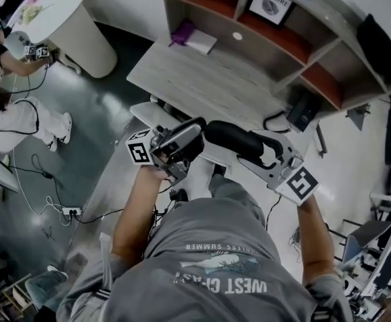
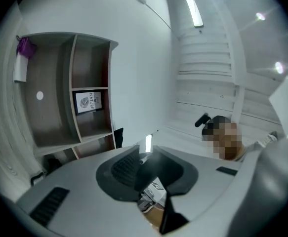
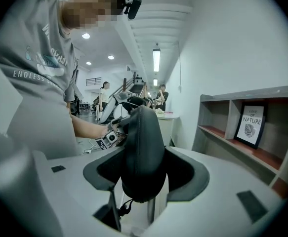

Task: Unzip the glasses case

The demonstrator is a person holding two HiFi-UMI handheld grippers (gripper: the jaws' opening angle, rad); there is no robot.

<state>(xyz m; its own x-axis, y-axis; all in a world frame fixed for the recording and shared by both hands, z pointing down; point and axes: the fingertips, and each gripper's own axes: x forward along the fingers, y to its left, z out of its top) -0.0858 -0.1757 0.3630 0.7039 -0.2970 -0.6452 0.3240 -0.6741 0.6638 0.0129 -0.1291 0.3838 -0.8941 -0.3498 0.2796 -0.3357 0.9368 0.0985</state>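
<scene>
The black glasses case point(image 1: 232, 138), apparently still zipped, is held up before the person's chest, clamped between the right gripper's point(image 3: 143, 174) wide-spread jaws, while the left gripper point(image 2: 146, 157), jaws slightly apart on nothing, sits at its left end, next needing to pinch the zip pull.

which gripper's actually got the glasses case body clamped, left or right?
The right gripper: the black glasses case fills the gap between its jaws. The left gripper only sits at the case's other end, jaws open.
</scene>
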